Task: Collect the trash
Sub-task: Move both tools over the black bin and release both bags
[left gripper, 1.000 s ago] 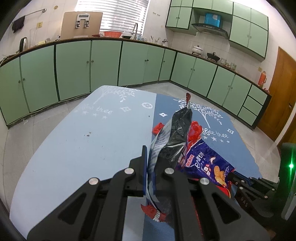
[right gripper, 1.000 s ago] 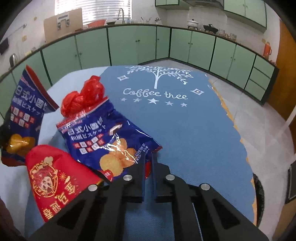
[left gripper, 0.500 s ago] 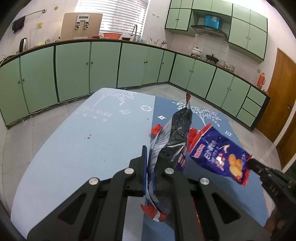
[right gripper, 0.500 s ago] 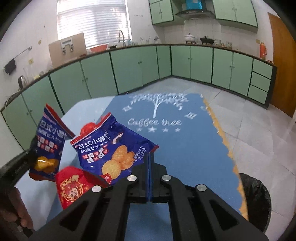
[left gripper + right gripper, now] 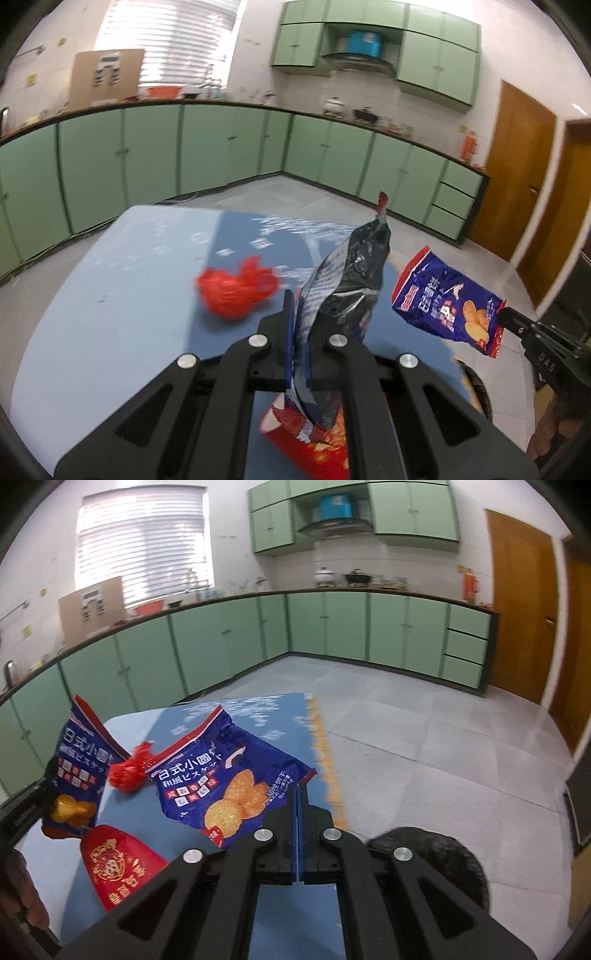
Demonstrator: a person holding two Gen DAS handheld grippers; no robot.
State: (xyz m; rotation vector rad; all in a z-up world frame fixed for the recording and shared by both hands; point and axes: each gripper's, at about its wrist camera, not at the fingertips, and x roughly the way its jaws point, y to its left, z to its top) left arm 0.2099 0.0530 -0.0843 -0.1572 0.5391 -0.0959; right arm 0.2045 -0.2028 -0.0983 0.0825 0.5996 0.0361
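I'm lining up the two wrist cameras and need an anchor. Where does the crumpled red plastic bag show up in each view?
Left wrist: the crumpled red plastic bag lies left of centre on the blue tablecloth, blurred.
Right wrist: it sits at left, partly hidden behind the blue biscuit packet held by the right gripper.
Shared landmark: the orange thermos on the counter.

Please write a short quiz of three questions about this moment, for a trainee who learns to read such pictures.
1. True or false: the right gripper holds a blue biscuit bag.
2. Which trash lies on the table, held by neither gripper? A: crumpled red plastic B: a glass bottle
3. Fill in: the black bin stands on the ____.

Key: 1 true; 2 A; 3 floor.
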